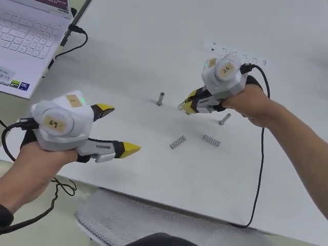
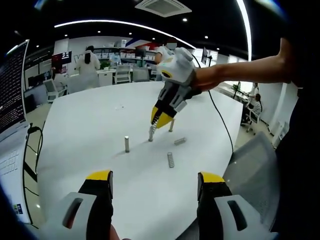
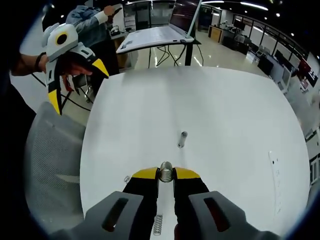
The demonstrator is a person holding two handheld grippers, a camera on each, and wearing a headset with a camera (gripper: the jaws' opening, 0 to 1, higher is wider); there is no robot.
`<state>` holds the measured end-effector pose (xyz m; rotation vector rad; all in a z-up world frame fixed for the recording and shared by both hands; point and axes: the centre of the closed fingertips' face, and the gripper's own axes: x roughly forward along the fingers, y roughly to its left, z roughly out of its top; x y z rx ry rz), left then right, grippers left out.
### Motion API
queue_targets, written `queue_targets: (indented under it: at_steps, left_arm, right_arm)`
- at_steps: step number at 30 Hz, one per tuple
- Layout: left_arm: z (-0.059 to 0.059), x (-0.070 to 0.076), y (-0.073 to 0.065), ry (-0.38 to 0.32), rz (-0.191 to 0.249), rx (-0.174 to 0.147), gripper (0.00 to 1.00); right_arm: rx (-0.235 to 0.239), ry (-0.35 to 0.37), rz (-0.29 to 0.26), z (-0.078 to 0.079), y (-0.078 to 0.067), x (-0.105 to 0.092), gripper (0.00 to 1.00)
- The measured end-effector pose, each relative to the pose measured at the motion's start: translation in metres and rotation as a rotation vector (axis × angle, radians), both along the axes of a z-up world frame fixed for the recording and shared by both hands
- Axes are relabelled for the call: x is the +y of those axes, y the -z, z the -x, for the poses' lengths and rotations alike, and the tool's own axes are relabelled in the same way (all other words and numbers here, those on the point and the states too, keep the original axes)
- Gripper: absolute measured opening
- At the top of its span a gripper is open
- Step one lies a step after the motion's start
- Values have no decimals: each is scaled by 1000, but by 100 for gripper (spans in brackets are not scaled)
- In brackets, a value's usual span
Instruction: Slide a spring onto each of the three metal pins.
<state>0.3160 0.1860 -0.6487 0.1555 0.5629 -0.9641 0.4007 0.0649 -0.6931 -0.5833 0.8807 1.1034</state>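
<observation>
Right gripper view: small steel coil spring [image 3: 166, 170] sits end-on in the right gripper [image 3: 166, 176], its length hidden between the jaws. Loose steel spring [image 3: 158, 223] is partly covered by the gripper body. Small grey object [image 3: 127, 178] beside one jaw is too small to identify.
Head view: silver laptop [image 1: 25, 41] is cut off by the top and left edges.

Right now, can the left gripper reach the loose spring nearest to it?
Probably yes. The left gripper is open, and only bare table lies between it and that spring; the right gripper holds another spring farther back.
</observation>
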Motion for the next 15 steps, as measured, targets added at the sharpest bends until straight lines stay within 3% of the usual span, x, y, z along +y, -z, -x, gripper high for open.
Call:
queue_targets:
  at_steps: [15]
  left_arm:
    - [-6,3,-2,-7,5,-1,64]
  right_arm:
    - [-15,-22,23,-29,9,20,9]
